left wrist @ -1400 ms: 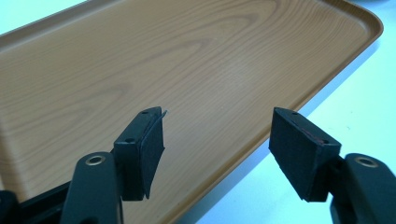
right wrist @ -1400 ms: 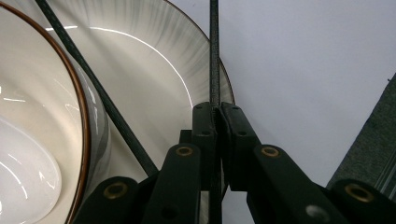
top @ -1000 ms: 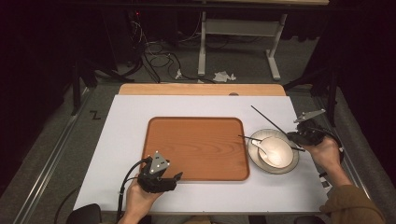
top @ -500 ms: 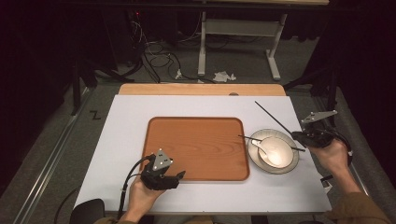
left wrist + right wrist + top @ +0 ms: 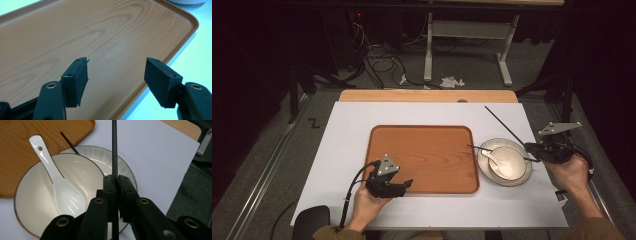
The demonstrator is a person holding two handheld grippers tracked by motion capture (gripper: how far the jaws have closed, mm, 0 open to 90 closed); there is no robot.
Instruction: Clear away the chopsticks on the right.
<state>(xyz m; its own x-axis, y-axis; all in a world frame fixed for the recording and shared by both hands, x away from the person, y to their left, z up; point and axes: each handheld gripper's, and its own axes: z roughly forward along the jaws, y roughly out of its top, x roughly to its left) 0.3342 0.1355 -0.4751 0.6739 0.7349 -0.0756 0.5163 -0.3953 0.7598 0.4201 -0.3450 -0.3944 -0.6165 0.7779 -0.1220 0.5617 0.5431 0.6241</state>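
Two chopsticks: one (image 5: 114, 147) lifted clear, pinched in the right gripper (image 5: 115, 180) over the bowl's (image 5: 504, 162) right rim, the other (image 5: 484, 148) lying across its left edge; left gripper (image 5: 116, 77) spread, idle over the tray (image 5: 422, 155); placement apparently pending.

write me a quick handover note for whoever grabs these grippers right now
Right gripper: shut on one black chopstick, held off the table beside the bowl.
Left gripper: open, holding nothing, jaws over the near edge of the wooden tray.
Second chopstick lies across the bowl rim, its tip toward the tray. The white spoon sits in the bowl, which stands on a plate right of the tray.
Done: one chopstick picked up.
Left: probably to place the held chopstick, then deal with the other; the tray holds nothing yet.
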